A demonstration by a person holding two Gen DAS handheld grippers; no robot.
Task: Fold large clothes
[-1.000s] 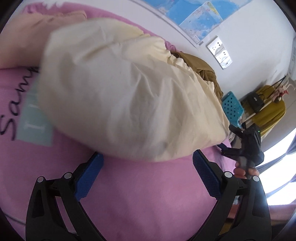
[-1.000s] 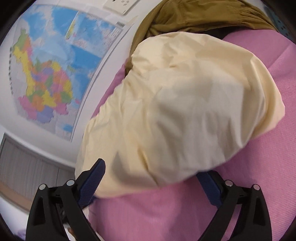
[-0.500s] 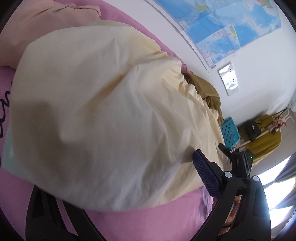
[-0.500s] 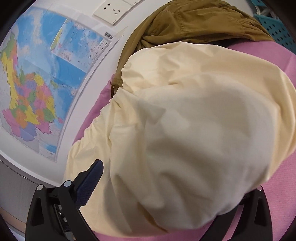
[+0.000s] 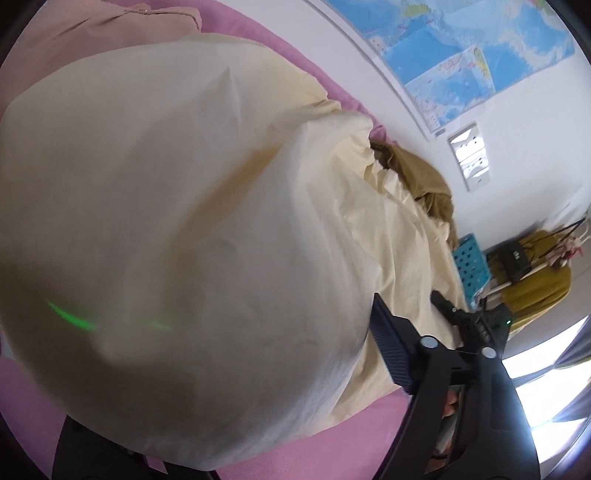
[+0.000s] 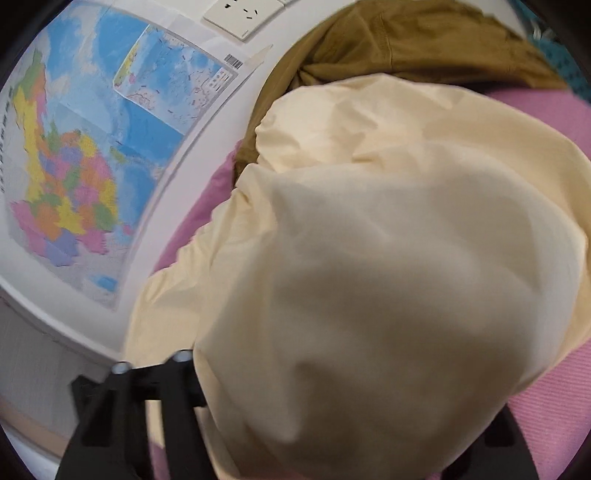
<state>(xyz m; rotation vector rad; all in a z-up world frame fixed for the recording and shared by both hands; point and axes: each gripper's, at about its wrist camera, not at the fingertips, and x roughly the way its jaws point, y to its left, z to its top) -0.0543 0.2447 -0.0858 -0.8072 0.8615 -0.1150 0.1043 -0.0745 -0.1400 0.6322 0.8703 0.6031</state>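
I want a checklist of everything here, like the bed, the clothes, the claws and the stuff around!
Surface: pink bedcover, mostly hidden by cloth.
Job's things: cream garment heaped on the bed, bulging toward both cameras.
Clutter: brown garment bunched behind it; peach cloth at the far end.
Grippers: left claw and right claw both closing, cream cloth between their fingers; pads mostly hidden.
Cables: nothing seen.
Surroundings: map and socket on the white wall; blue basket; window.
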